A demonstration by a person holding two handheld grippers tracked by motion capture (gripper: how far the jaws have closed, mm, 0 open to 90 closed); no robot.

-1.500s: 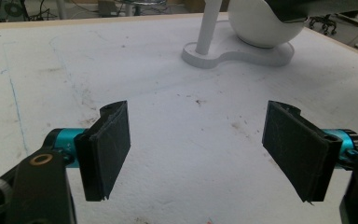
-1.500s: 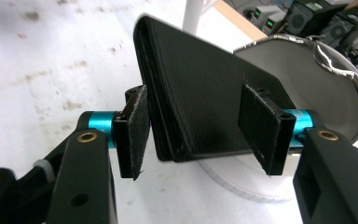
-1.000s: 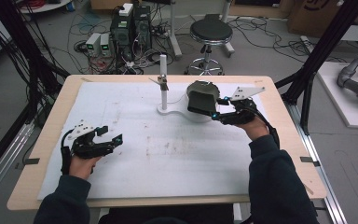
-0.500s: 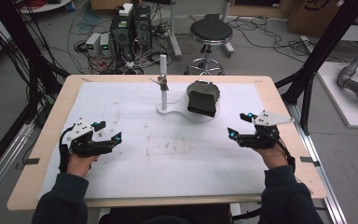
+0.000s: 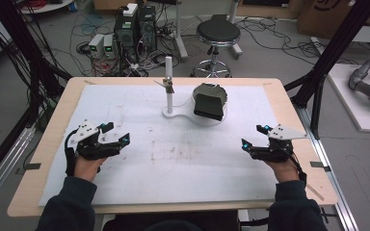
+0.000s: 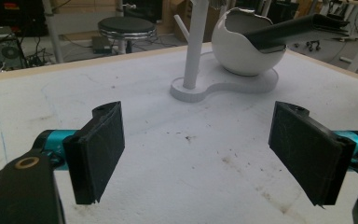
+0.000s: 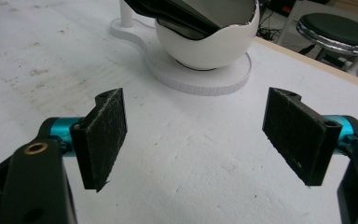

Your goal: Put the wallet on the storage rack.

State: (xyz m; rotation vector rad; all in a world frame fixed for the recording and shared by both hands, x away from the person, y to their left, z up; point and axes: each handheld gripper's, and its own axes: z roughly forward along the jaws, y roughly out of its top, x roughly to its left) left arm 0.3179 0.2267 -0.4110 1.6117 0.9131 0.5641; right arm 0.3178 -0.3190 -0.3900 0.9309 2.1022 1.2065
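A white stand (image 5: 169, 111) with an upright post (image 5: 168, 82) and a round white bowl (image 6: 242, 51) sits at the back middle of the table. A dark flat object (image 5: 210, 103) leans in the bowl (image 7: 209, 44). My left gripper (image 5: 117, 135) rests open at the left of the white mat, nothing between its pads (image 6: 100, 149). My right gripper (image 5: 253, 138) rests open at the right, its pads (image 7: 294, 133) wide apart and empty. Both point toward the stand from a distance.
A white mat (image 5: 183, 154) covers most of the wooden table (image 5: 53, 134). Behind the table stand a black stool (image 5: 218, 32), computer boxes (image 5: 135, 24) and cables on the floor. Black frame posts (image 5: 327, 62) rise at both sides.
My right gripper has let go of the dark object in the bowl and drawn back to the table's right front. The left gripper shifted slightly and stays open.
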